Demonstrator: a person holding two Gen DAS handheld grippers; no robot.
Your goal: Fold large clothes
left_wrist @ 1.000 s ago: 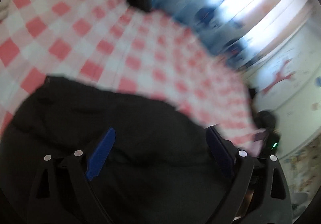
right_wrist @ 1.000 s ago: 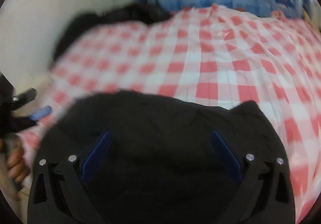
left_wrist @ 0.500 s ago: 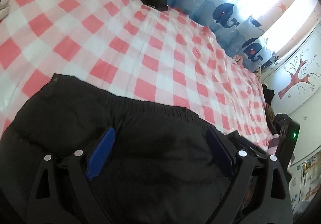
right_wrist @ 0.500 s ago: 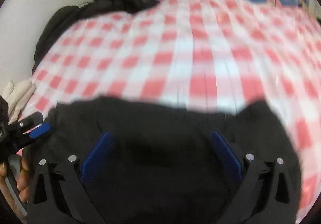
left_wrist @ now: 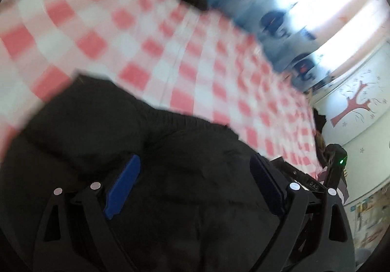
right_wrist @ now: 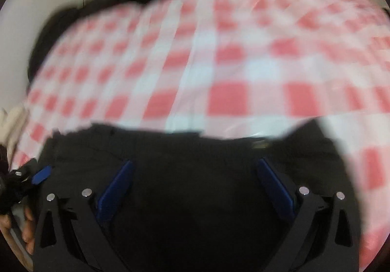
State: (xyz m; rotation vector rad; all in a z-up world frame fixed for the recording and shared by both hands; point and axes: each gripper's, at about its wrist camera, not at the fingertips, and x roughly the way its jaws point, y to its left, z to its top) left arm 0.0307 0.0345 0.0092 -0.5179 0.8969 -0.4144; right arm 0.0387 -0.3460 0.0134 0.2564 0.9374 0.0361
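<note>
A large black garment (left_wrist: 102, 121) lies on the red-and-white checked cloth (left_wrist: 151, 35) and fills the lower half of both views. My left gripper (left_wrist: 195, 172) hovers over the garment, open, its blue pads (left_wrist: 124, 181) wide apart with only fabric below. My right gripper (right_wrist: 195, 174) hangs open the same way above the black garment (right_wrist: 195, 150), near its ribbed edge. The right wrist view catches the left gripper's blue tip (right_wrist: 42, 174) at the garment's left corner, with a hand (right_wrist: 26, 223) behind it. Both views are blurred.
A dark pile of clothing (right_wrist: 70, 21) lies at the far end of the checked cloth (right_wrist: 231, 64). Blue whale-print curtains (left_wrist: 275, 18) hang beyond it under a bright window. A white wall with a red tree sticker (left_wrist: 353, 106) stands to the right.
Both views have gone blurry from motion. The garment's upper edge sits slightly lower in the right view and its left corner higher in the left view; both grippers have stayed open.
</note>
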